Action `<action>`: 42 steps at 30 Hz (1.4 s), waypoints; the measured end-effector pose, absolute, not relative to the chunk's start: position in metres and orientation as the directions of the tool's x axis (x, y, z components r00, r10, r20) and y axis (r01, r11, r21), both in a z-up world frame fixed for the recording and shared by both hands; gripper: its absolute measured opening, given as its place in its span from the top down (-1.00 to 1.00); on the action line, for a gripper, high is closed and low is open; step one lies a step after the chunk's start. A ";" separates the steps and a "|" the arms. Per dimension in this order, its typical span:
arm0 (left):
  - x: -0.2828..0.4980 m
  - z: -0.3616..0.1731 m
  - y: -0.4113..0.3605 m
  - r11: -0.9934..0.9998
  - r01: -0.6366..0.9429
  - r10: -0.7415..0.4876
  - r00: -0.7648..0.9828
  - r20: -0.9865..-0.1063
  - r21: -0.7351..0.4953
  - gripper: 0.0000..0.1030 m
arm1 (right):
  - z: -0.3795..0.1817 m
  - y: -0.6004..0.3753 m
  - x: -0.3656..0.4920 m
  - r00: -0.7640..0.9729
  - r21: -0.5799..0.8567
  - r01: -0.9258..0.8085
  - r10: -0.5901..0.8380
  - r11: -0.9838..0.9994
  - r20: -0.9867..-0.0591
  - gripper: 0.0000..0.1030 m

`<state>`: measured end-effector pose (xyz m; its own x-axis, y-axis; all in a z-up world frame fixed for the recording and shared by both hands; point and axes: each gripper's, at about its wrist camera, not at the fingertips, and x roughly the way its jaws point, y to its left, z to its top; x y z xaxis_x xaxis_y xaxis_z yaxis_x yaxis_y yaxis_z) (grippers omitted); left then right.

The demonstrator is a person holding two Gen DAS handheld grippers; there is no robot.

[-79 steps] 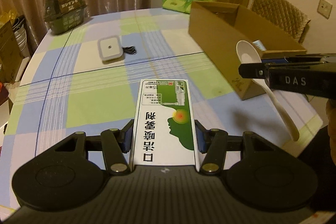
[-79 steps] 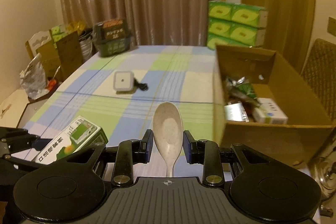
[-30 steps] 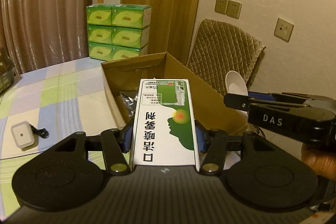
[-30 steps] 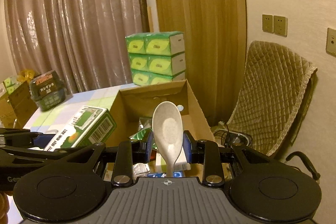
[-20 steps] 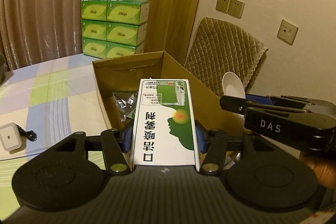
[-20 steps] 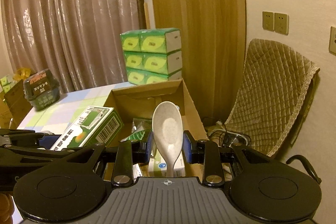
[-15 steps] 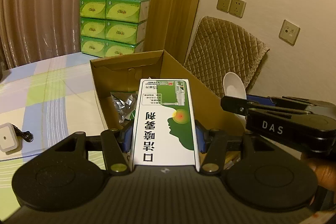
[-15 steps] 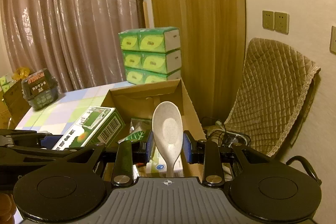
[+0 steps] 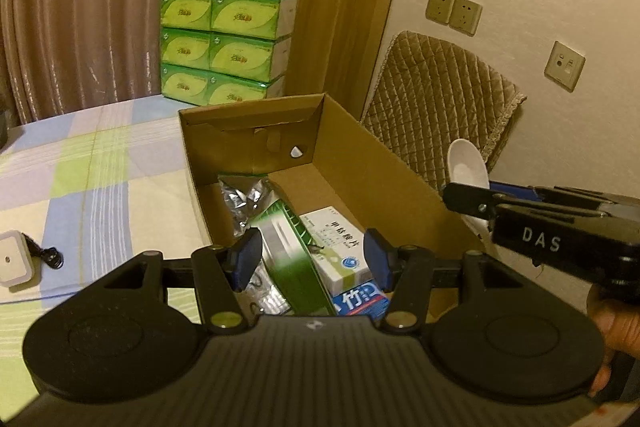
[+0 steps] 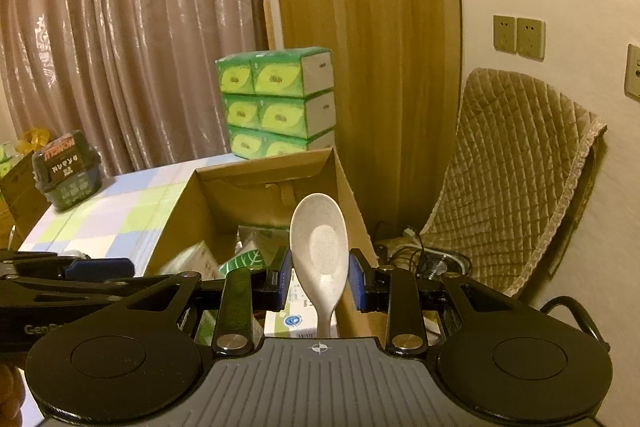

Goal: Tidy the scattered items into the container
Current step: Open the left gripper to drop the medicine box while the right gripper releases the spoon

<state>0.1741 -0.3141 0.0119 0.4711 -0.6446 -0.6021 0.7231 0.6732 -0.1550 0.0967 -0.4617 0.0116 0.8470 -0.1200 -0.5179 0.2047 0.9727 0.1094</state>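
My left gripper (image 9: 313, 259) hangs over the open cardboard carton (image 9: 360, 167), jaws open. The green and white medicine box (image 9: 286, 259) is blurred and tilted below them, free of the pads, dropping among the items inside. In the right wrist view the same box (image 10: 188, 263) is a blur by the carton's (image 10: 264, 163) left wall, beside the left gripper (image 10: 100, 269). My right gripper (image 10: 319, 281) is shut on a white spoon (image 10: 318, 239), bowl up, above the carton's right side. From the left wrist view, the right gripper (image 9: 464, 197) and spoon (image 9: 466, 163) sit at the carton's right wall.
Inside the carton lie a white medicine box (image 9: 336, 247), a blue pack (image 9: 360, 301) and a foil packet (image 9: 240, 195). A white charger (image 9: 12, 259) lies on the checked tablecloth (image 9: 100, 187). Stacked green tissue packs (image 9: 224, 47), a quilted chair (image 9: 436, 99) and a dark basket (image 10: 68, 175) surround.
The green and white box has left the left gripper's pads and is tipping down into the carton. The spoon stays gripped in the right gripper.
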 end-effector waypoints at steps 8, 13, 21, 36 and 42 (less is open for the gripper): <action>0.172 0.011 -0.300 0.687 0.711 -0.629 0.483 -0.609 -0.146 0.02 | 0.012 -0.456 0.097 0.849 0.117 0.192 -0.105 0.974 -0.517 0.47; 0.172 0.009 -0.292 0.696 0.703 -0.622 0.488 -0.613 -0.146 0.02 | 0.011 -0.453 0.099 0.849 0.116 0.184 -0.099 0.976 -0.520 0.47; 0.170 0.007 -0.286 0.701 0.696 -0.621 0.488 -0.614 -0.155 0.02 | 0.008 -0.450 0.105 0.845 0.109 0.174 -0.092 0.979 -0.528 0.47; 0.176 0.003 -0.277 0.715 0.680 -0.610 0.494 -0.619 -0.162 0.01 | 0.014 -0.459 0.130 0.863 0.129 0.164 -0.079 0.978 -0.499 -0.46; 0.176 0.001 -0.267 0.729 0.664 -0.602 0.502 -0.621 -0.169 0.00 | 0.010 -0.465 0.115 0.855 0.153 0.186 -0.084 0.971 -0.512 -0.46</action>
<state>0.1757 -0.2673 0.0007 0.5024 -0.6017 -0.6209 0.6637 0.7287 -0.1690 0.1153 -0.4649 0.0099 0.8551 -0.0838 -0.5116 0.1864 0.9705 0.1526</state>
